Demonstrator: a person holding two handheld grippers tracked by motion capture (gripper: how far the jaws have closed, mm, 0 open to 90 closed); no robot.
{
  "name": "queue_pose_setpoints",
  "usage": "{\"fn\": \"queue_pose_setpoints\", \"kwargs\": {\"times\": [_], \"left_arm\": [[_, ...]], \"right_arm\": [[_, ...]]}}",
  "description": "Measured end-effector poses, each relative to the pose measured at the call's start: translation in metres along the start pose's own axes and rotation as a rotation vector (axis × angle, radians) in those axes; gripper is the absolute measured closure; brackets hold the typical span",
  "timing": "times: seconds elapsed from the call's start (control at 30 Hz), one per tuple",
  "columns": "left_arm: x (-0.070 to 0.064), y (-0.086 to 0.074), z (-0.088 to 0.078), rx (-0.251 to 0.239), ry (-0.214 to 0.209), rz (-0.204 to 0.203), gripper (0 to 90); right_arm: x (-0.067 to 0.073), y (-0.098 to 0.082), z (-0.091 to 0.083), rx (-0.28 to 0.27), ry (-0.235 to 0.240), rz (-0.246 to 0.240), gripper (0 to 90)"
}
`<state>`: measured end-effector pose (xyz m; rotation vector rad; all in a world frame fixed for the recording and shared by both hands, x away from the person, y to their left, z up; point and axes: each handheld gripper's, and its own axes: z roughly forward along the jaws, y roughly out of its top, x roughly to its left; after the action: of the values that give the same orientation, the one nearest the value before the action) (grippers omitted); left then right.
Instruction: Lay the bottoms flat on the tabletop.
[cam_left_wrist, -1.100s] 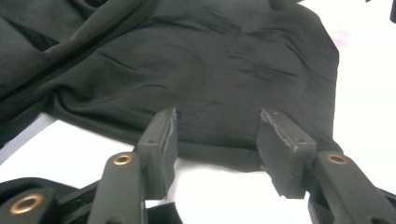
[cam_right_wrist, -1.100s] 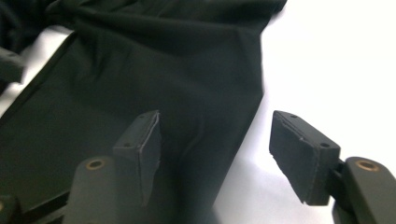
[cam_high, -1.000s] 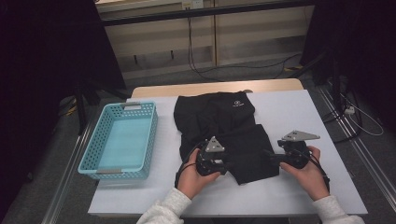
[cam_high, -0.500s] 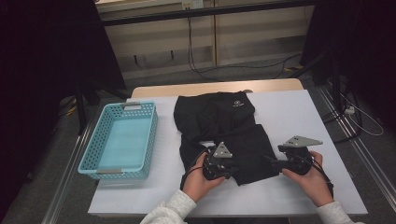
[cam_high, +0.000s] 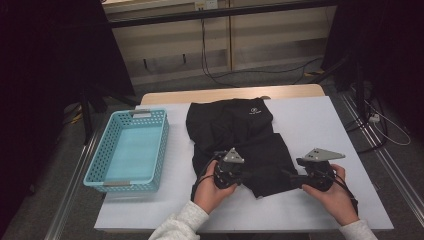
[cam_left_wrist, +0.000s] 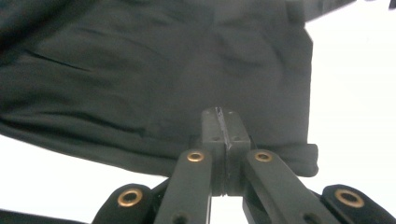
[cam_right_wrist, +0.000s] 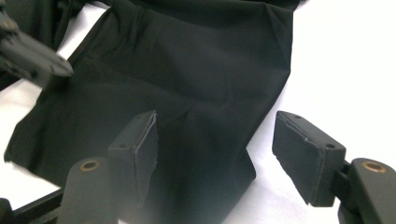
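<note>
Left claw (cam_left_wrist: 224, 125) just clamped tight, apparently pinching the black garment (cam_high: 240, 142); right claw (cam_right_wrist: 215, 154) spread, straddling its corner.

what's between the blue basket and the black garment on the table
Nothing: in the high view a bare strip of white table separates the blue basket from the black garment.
</note>
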<state>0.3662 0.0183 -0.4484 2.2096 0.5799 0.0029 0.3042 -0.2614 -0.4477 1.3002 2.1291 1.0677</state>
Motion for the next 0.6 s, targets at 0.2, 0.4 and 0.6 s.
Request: {"fn": "queue_pose_setpoints", "kwargs": {"times": [0.2, 0.4, 0.6], "left_arm": [[0.007, 0.002, -0.008, -0.035, 0.007, -0.021, 90.0], [0.009, 0.001, -0.008, -0.031, 0.011, -0.027, 90.0], [0.011, 0.004, -0.017, -0.055, 0.017, -0.027, 90.0]], "right_arm": [[-0.002, -0.003, 0.003, 0.016, -0.031, 0.008, 49.9], [-0.01, -0.011, 0.011, 0.049, 0.001, 0.038, 83.5], [-0.018, -0.004, 0.0, 0.004, 0.049, 0.064, 89.8]]}}
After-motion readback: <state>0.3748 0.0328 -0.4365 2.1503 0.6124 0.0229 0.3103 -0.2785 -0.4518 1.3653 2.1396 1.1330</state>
